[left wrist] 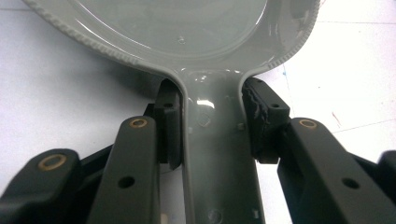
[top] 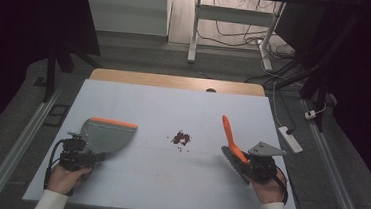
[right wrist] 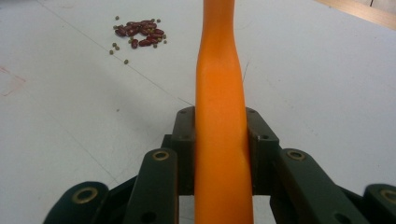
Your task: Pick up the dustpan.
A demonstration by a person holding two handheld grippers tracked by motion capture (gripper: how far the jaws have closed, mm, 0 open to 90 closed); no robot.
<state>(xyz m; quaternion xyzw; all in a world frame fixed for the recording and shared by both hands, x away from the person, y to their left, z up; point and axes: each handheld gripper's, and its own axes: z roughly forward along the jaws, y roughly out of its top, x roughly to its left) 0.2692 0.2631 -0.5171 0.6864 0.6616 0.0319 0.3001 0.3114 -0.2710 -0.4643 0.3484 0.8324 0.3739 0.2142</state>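
Dustpan [top: 108,134] handle is clamped in left claw [left wrist: 212,126], brush [top: 232,138] handle in right claw [right wrist: 223,135], flanking beans [top: 181,138] on table [top: 157,177], likely for sweeping them up.

The dustpan [left wrist: 187,42] is running off the top edge of the left gripper view, its front lip out of frame, and its handle is leaving at the bottom. The brush handle [right wrist: 219,116] is exiting the right gripper view top and bottom, bristles unseen. In the high view the small dark pile [top: 181,138] is reading too small to sort.
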